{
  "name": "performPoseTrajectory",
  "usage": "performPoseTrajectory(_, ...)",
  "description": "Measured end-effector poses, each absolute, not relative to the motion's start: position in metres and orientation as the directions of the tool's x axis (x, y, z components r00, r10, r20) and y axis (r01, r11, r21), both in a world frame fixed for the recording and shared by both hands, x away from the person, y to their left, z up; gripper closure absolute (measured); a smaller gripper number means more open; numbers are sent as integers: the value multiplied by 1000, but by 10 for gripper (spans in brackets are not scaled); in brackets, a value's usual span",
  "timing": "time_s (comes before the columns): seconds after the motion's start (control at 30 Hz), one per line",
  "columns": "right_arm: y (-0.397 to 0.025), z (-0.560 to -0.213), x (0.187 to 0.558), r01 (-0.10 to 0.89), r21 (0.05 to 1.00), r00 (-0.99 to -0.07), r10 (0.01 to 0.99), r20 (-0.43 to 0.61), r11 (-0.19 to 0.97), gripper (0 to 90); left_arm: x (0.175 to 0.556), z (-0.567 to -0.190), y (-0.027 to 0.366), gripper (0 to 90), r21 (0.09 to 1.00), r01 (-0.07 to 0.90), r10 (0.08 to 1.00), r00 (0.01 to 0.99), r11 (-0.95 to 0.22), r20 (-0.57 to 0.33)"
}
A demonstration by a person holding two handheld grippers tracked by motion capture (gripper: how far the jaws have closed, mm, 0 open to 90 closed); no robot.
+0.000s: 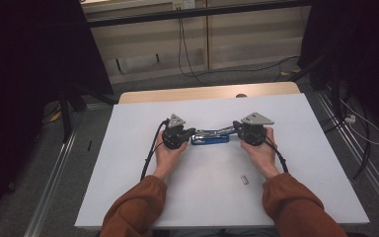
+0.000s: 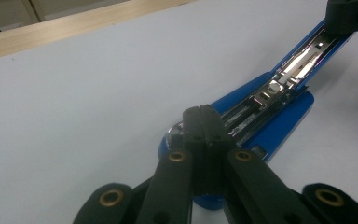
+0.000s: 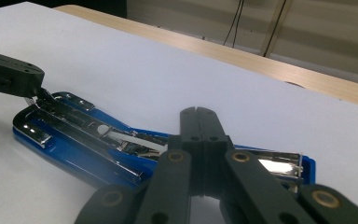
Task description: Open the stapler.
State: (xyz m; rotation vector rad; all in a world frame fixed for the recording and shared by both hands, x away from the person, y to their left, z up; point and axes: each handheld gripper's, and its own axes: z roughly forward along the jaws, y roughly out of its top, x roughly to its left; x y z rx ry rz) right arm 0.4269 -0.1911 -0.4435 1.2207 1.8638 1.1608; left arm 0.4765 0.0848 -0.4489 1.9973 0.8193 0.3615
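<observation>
The stapler point(image 1: 209, 137) lies at the middle of the white table point(image 1: 128, 163), blue base flat on the sheet, and it's opened up: the metal staple channel point(image 2: 279, 86) is laid bare and the top arm angles up and away toward the right side. The left tool point(image 1: 191, 132) has its jaws pressed together over the stapler's near end, and in the left gripper view they sit right on the blue base by the hinge; I'd say that's a pin-down, there to stop the base sliding or lifting, though whether the tips actually pinch any part of it I cannot tell. The right tool point(image 1: 235, 127) comes in from the opposite end, jaws together too, and in the left gripper view its black tip sits at the far raised end of the arm, seemingly holding that arm up and open; whether metal is nipped between the tips I can't make out either. So it's one hand to anchor, one to lever, which makes sense for a sprung thing like this. A small silvery piece point(image 1: 244, 179) lies well apart on the table near the person's right sleeve point(image 1: 291, 202), likely a strip of staples waiting for that open channel, but too small to be sure.
</observation>
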Motion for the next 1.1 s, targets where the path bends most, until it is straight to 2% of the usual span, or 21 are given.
performPoseTrajectory(0.3,-196,-456,427,403,894,-389,921,-30,199,900,476,-449,84,900,841,402,673,737,-362,-63)
performPoseTrajectory(0.63,-199,-454,427,411,893,-390,921,-8,182,900,476,-449,85,900,841,401,671,739,-362,-63)
performPoseTrajectory(1.1,-202,-453,428,398,903,-413,911,18,163,828,476,-443,85,900,857,366,654,755,-363,-45)
